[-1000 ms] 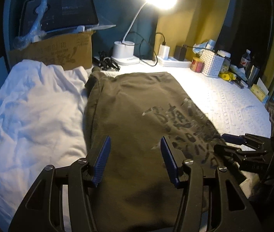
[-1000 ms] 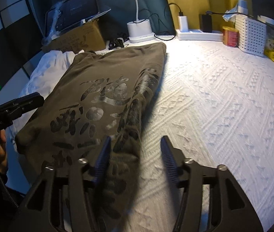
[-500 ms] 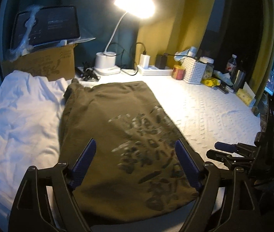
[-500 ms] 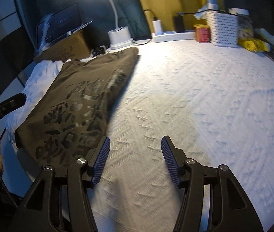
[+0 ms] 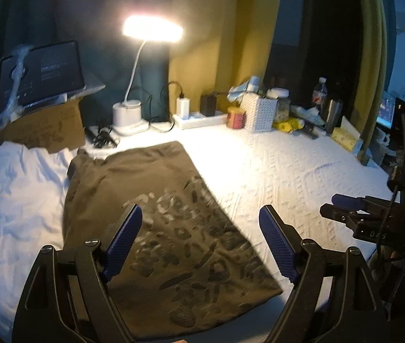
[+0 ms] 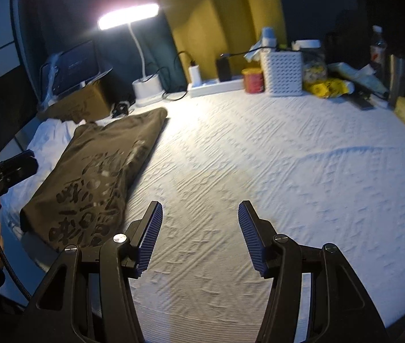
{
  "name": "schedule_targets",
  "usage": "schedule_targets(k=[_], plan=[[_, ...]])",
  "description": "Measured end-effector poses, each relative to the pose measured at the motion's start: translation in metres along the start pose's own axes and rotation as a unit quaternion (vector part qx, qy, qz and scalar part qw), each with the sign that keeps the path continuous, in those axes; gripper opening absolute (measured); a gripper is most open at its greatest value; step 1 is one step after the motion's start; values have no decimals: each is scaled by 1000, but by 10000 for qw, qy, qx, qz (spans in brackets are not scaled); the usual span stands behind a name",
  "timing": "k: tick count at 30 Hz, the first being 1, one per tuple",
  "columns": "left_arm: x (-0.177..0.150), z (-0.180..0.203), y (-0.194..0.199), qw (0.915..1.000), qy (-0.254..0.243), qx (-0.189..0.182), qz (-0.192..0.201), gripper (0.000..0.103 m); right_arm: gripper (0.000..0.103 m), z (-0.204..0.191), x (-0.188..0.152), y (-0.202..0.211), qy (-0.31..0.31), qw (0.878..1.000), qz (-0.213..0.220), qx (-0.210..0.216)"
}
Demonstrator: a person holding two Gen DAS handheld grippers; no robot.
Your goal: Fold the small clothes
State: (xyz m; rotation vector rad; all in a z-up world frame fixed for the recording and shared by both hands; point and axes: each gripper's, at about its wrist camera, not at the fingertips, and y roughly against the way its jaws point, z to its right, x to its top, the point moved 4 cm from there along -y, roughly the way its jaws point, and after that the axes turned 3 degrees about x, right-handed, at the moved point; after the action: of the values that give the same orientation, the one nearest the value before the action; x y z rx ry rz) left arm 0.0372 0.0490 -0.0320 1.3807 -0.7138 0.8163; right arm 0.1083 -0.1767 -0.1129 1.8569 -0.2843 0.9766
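- The brown shirt (image 5: 156, 217) is folded into a long shape and lies flat on the white bed cover (image 5: 282, 177).
- Its long side runs from the near edge of the bed toward the lamp (image 5: 129, 111) and the cardboard box (image 5: 42, 131) at the far end.
- The end with the dark printed letters is the near end; the plain end points at the lamp.
- A white crumpled cloth (image 5: 13, 200) lies just beside the shirt on its left, touching it.
- The left gripper (image 5: 199, 240) hangs over the near, printed end of the shirt. Its jaws have just been opening; they stand wide apart and the blue pads do not press on the shirt.
- The right gripper (image 6: 199, 234) is over bare bed cover, with the shirt off to its left. Its jaws are apart too, with nothing between them.
- In the right wrist view the shirt (image 6: 99, 171) slants away toward the lamp (image 6: 145, 85), and the left gripper (image 6: 8, 171) shows at the left edge.
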Motion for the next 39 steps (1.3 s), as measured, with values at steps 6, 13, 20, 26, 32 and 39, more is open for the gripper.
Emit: schedule_targets(k=[6,13,20,26,32,39], plan=[[17,8,18,9982,-4,-74,601,102,59,14,13,20,48,9992,242,-323],[33,14,26,9971,-112,31,751,102,59,25,31,49,144,9964,566,-615],[46,26,41,9938,-344,42,1056,102,59,22,47,78,385,9912,944,-847],[58,34,57,9890,-325,32,1441,102,59,13,58,98,575,9858,1183,-1047],[69,34,67,9876,-275,21,1548,102,59,1,68,123,696,9766,1590,-1271],[78,32,83,9829,-364,126,1799,102,59,-12,83,151,691,9707,2000,-1141]])
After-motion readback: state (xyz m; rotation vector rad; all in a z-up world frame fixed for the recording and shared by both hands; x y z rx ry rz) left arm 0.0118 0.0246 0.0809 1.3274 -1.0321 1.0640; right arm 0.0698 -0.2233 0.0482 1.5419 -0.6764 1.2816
